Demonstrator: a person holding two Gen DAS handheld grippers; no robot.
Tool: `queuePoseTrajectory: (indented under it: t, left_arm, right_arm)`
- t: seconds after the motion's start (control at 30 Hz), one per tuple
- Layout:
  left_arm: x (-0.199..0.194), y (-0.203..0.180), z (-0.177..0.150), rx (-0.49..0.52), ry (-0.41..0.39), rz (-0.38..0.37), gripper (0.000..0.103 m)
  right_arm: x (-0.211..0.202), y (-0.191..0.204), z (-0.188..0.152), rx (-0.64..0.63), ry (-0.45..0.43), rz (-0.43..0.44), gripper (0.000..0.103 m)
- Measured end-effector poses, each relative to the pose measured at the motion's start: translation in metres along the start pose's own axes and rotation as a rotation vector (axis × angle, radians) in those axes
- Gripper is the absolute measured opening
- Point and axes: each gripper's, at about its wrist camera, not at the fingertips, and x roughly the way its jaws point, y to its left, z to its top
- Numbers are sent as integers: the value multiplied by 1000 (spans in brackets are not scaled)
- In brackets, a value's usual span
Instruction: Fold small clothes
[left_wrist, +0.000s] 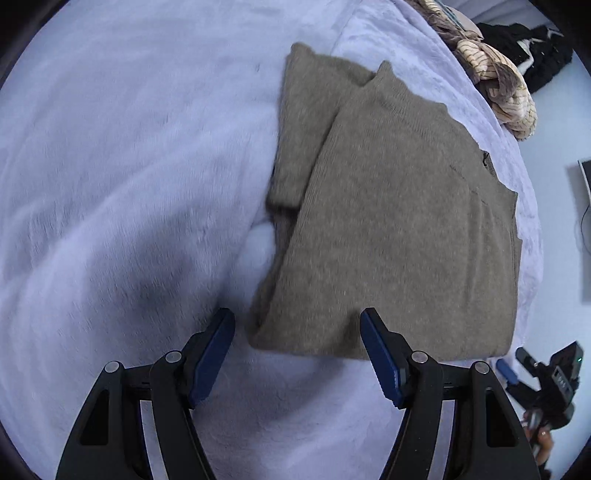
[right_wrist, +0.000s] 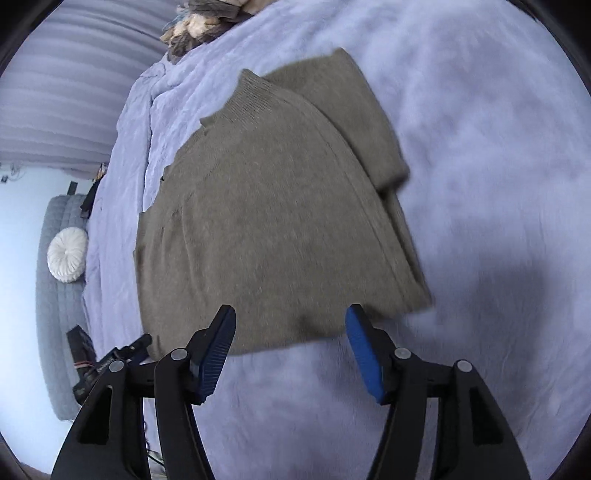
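A taupe knit sweater lies folded on a lavender plush blanket, with a sleeve folded alongside its left edge. My left gripper is open and empty, hovering just above the sweater's near edge. In the right wrist view the same sweater lies flat, and my right gripper is open and empty at its near hem. The right gripper also shows in the left wrist view at the lower right, held by a hand.
A beige patterned cloth and a black garment lie past the blanket's far edge. A grey cushioned seat with a round white pillow stands left of the bed. The blanket spreads wide around the sweater.
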Motion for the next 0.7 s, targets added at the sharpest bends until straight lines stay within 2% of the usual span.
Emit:
queuePoseTrajectory:
  t: [0.1, 0.23, 0.27, 0.3, 0.33, 0.4, 0.47, 0.53, 0.7]
  left_arm:
    - [9, 7, -9, -90, 4, -68, 71]
    - [11, 17, -2, -205, -68, -117, 68]
    - [11, 19, 1, -218, -84, -120, 50]
    - [10, 20, 3, -211, -91, -125, 36]
    - [10, 20, 5, -198, -84, -139, 22]
    - [2, 17, 3, -157, -96, -143, 20]
    - [-6, 11, 3, -99, -113, -126, 19]
    - [-7, 8, 2, -72, -116, -109, 19]
    - [6, 21, -4, -43, -90, -46, 20]
  right_arm:
    - [6, -31, -10, 141, -6, 6, 66]
    - [13, -61, -1, 331, -104, 104, 66]
    - [15, -64, 4, 358, -119, 122, 59]
    - [17, -65, 7, 373, -125, 123, 23]
    - [20, -63, 14, 365, -113, 107, 11]
    - [19, -50, 22, 292, -96, 56, 12]
    - [10, -25, 26, 137, -100, -15, 12]
    - [1, -12, 26, 44, -106, -57, 11]
    - [24, -20, 31, -38, -50, -179, 13]
